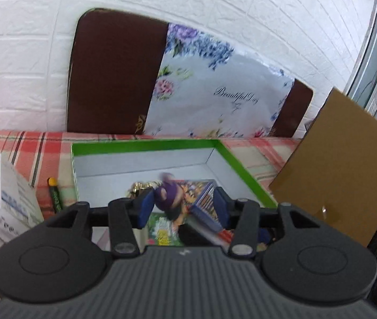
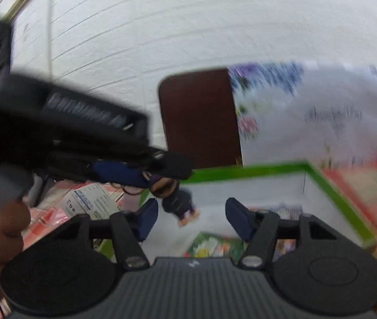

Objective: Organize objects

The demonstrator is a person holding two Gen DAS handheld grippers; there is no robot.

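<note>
Toy figure (image 2: 178, 202) with a purple hood and dark clothes hangs in the air above the green-rimmed box (image 2: 342, 202); in my right wrist view it is just under the tips of my left gripper (image 2: 162, 170), and its feet point down to the white floor of the box. I cannot tell if the left fingers touch it or not, the picture is blurred there. In the left wrist view the same figure (image 1: 167, 194) shows between the blue pads (image 1: 146, 207), with space on both sides, so I read my left gripper (image 1: 181, 206) as spread. My right gripper (image 2: 192, 216) is spread too and holds nothing. Inside the box (image 1: 146, 146) lie colourful booklets (image 1: 204, 199) and something golden (image 1: 140, 187). Beside the box, on the checked cloth (image 1: 29, 148), I see a white carton (image 1: 8, 199) and a pen with yellow cap (image 1: 54, 194). On the other side stands a brown cardboard (image 1: 347, 164).
</note>
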